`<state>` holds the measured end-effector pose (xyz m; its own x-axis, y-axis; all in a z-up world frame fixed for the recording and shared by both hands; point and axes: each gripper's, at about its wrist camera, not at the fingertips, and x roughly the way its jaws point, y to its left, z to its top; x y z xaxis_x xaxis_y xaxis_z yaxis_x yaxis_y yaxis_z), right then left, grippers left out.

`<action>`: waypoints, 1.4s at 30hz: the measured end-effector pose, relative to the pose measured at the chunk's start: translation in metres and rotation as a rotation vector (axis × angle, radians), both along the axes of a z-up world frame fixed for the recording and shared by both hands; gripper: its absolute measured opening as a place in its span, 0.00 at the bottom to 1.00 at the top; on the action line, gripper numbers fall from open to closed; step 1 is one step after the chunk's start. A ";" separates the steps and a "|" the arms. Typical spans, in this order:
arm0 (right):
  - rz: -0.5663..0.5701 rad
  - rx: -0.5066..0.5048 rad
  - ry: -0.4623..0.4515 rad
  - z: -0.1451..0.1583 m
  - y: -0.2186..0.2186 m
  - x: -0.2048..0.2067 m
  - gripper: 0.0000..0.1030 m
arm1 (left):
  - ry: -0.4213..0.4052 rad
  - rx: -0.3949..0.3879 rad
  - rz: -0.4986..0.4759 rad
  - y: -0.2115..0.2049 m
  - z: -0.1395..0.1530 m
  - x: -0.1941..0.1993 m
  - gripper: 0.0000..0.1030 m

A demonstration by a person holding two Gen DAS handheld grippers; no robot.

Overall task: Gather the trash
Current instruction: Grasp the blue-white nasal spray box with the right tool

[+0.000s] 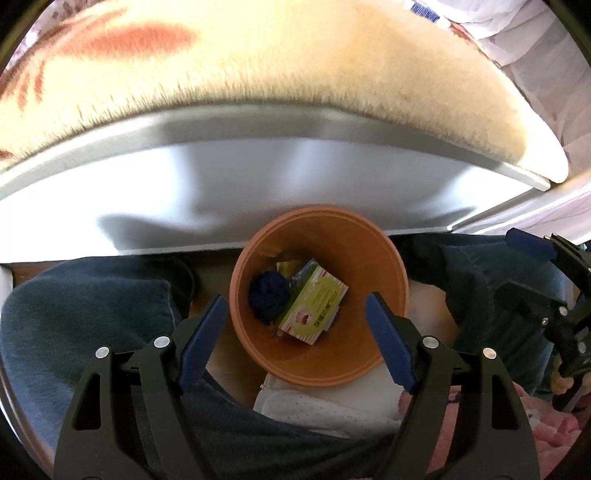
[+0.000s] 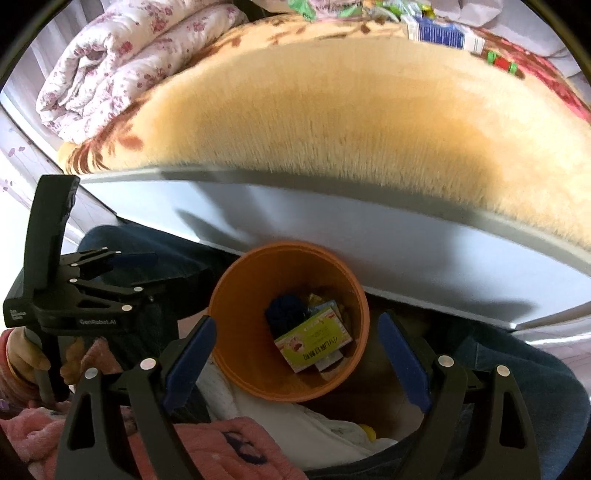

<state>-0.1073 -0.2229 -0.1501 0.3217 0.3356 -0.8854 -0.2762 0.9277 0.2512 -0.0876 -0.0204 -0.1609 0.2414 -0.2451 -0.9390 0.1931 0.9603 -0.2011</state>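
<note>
1. Trash already lies in the orange bin (image 1: 258, 254), which stands on the floor against the pale side panel of the bed (image 1: 258, 177), between your knees in dark jeans (image 1: 92, 314).
2. Inside the bin you have a green-and-pink striped carton (image 1: 314, 308) lying tilted on top, a dark blue crumpled wad (image 1: 267, 295) just beside it on its left, and yellow wrappers (image 1: 286, 266) tucked behind the two. What the wad is made of you cannot tell from either view.
3. Your left gripper (image 1: 295, 339) hangs above the bin, pointing steeply down, its blue pads (image 1: 201, 343) spread wide with nothing between them.
4. Your right gripper (image 2: 297, 365) hovers over the same bin from the other side, also gaping wide and empty, with the carton visible in the bin below it.
5. Each gripper shows at the edge of the other's view, side by side and near each other but apart.
6. On the bed, a cream fleece blanket (image 2: 332, 110) with rust-red flowers overhangs the edge above the bin, and a floral quilt (image 2: 122, 62) lies rolled at its far left corner.
7. At the far edge of the blanket sits a blue-and-white box (image 2: 443, 35), with what looks like green and red wrappers (image 2: 500, 61) next to it.
</note>
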 end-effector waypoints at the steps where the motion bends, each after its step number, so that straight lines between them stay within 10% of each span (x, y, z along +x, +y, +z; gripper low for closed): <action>1: -0.003 0.001 -0.018 0.007 -0.001 0.000 0.85 | -0.008 -0.003 -0.002 0.000 0.004 0.000 0.73; 12: -0.100 0.044 -0.214 0.077 -0.036 0.017 0.89 | -0.306 -0.032 -0.046 -0.004 0.096 0.008 0.83; 22: -0.231 0.093 -0.290 0.117 -0.067 0.108 0.95 | -0.392 -0.058 0.017 0.002 0.122 0.045 0.86; 42: -0.840 0.321 0.135 0.039 -0.129 0.358 0.95 | -0.361 -0.128 0.111 0.036 0.109 0.100 0.86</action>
<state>0.2502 -0.3522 -0.1111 0.4717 0.2742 -0.8380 0.5104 0.6901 0.5131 0.0123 0.0156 -0.0524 0.5819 -0.3082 -0.7526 0.1698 0.9511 -0.2582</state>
